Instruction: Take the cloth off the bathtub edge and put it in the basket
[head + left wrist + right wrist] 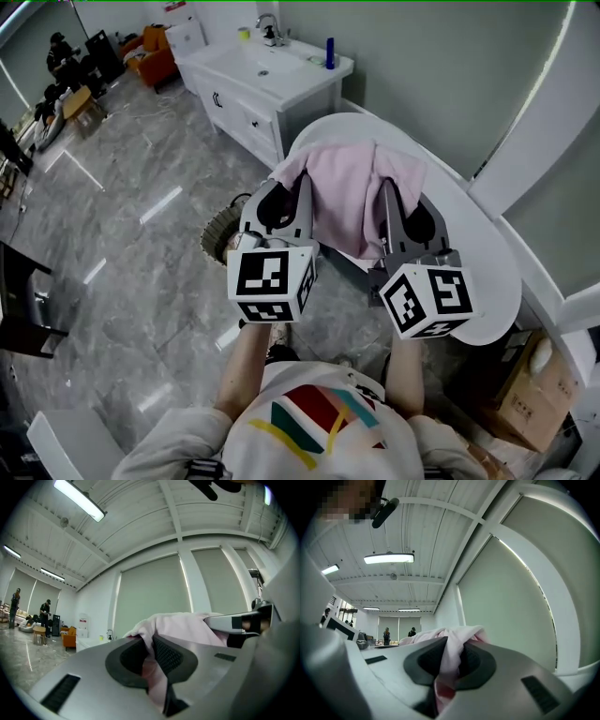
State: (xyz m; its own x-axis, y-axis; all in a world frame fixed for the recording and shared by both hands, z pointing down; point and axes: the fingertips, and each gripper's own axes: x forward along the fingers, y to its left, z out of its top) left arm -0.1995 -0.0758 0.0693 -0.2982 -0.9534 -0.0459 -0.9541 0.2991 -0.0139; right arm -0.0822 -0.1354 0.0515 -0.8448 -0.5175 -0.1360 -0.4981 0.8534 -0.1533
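Observation:
A pink cloth [352,187] hangs stretched between my two grippers above the near end of the white bathtub [487,253]. My left gripper [289,192] is shut on the cloth's left edge and my right gripper [398,197] is shut on its right edge. In the left gripper view the cloth [187,625] is bunched between the dark pads [168,656] of the left gripper [151,644]. The right gripper view shows the right gripper [452,651] pinching a fold of the cloth [450,639]. A round woven basket [216,239] stands on the floor just left of the tub, partly hidden behind the left gripper.
A white vanity with a sink [262,70] and a blue bottle [329,52] stands beyond the tub. A cardboard box [525,394] sits at the lower right. People and an orange seat [155,52] are far back left. Dark furniture [19,300] lines the left edge.

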